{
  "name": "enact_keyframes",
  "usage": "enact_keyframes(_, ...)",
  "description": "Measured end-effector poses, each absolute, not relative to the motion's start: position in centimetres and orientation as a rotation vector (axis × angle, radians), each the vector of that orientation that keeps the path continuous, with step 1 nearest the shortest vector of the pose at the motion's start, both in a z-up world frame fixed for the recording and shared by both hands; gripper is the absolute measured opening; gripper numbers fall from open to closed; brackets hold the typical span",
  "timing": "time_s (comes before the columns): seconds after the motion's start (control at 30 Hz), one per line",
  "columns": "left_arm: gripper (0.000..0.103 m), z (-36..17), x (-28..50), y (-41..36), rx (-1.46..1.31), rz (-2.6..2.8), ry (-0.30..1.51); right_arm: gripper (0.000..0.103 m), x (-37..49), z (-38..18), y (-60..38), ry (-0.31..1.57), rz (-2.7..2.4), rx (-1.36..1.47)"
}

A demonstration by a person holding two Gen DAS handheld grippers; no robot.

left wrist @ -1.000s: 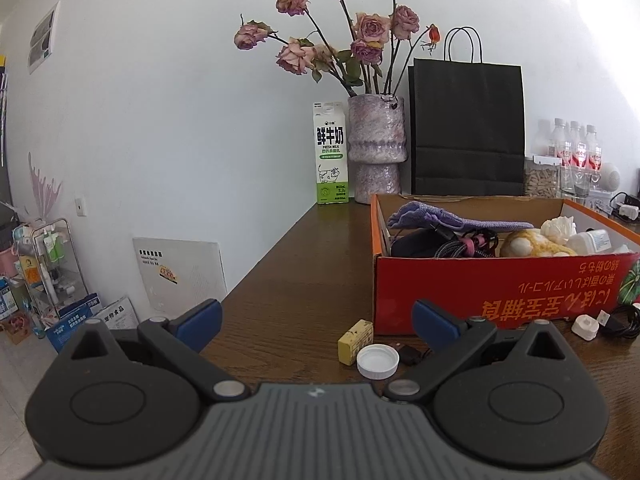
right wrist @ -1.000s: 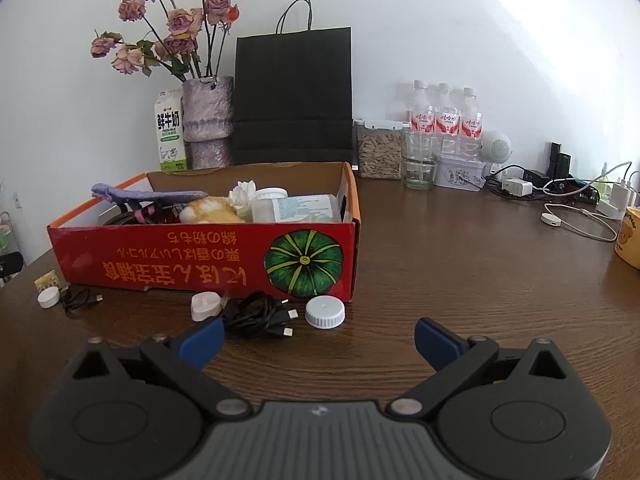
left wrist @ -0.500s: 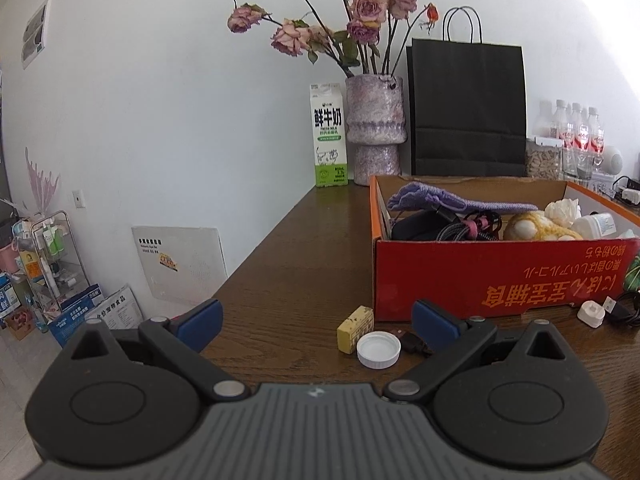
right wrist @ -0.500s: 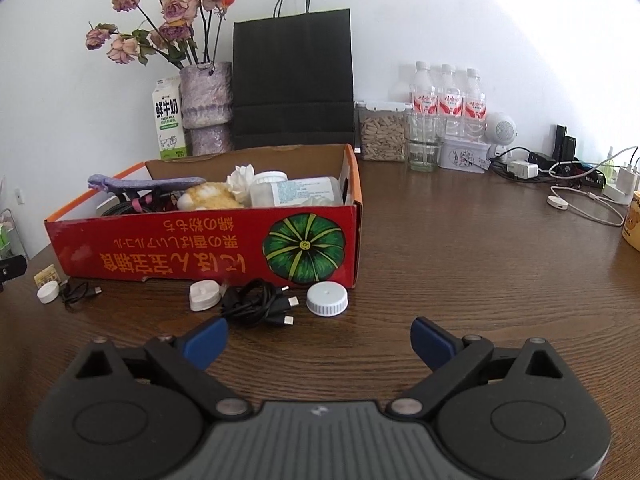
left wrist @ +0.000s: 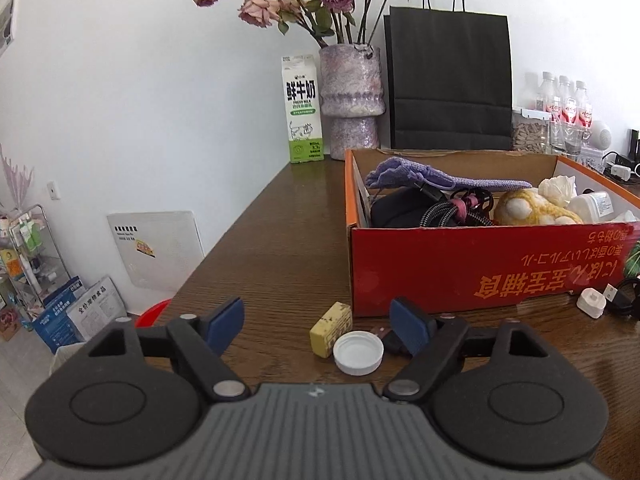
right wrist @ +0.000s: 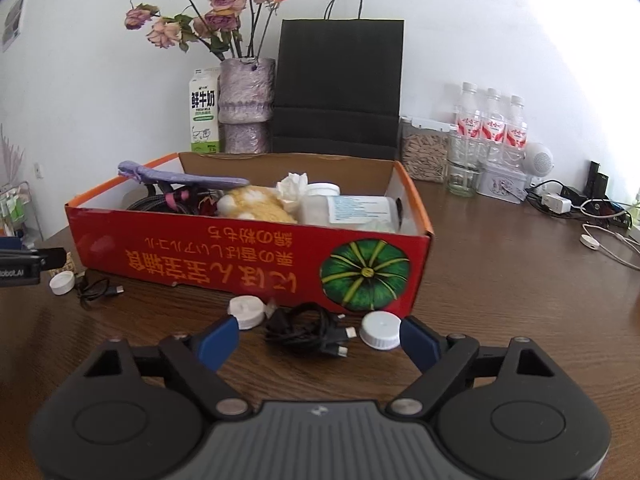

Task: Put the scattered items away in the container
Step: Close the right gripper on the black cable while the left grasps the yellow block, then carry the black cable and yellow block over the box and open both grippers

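Partly complete: the red box, centre frame, already holds a purple cloth, cables, plush toy and bottle. Left on the table, from left to right: a white cap, a thin cable, a white puck, a black cable bundle, and a second cap. Left gripper and right gripper both hang released, empty.

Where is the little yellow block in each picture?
Left wrist: the yellow block lies low in the middle, touching a white cap.
Right wrist: far left edge, only a sliver behind the other gripper.
Shared landmark: the red box.
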State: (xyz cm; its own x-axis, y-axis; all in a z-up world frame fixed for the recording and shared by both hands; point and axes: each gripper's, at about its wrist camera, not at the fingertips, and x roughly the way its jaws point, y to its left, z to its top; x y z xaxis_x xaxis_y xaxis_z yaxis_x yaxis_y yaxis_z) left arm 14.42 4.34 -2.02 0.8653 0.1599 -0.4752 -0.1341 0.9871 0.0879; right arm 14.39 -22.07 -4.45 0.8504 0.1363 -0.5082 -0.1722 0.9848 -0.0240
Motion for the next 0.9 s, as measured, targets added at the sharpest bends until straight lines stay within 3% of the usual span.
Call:
enact_keyframes(0.2, 0.059, -2.6, 16.3, 5.7, -0.045, 0.141, 0.570, 0.072, 16.4, -4.7, -21.5, 0.582, 0.173, -0.043)
enact_keyframes(0.33, 0.021, -3.0, 16.8, 6.8, -0.132, 0.086, 0.599, 0.056, 17.3, -5.2, -21.4, 0.631, 0.184, -0.040)
enact_keyframes(0.47, 0.021, -2.9, 16.4, 7.2, -0.160, 0.081, 0.578, 0.048, 16.9, -5.2, -21.7, 0.621, 0.203, -0.016)
enact_keyframes(0.6, 0.020, -2.7, 15.9, 7.3, -0.165, 0.091, 0.554, 0.048, 16.5, -5.0, -21.8, 0.593, 0.200, -0.008)
enact_keyframes(0.67, 0.012, -2.6, 15.5, 7.2, -0.160, 0.103, 0.539, 0.047, 16.1, -4.9, -21.8, 0.579, 0.200, -0.014)
enact_keyframes(0.9, 0.012, -0.9, 12.9, 7.2, -0.166, 0.102, 0.442, 0.046, 13.7, -3.0, -22.2, 0.489, 0.224, -0.002)
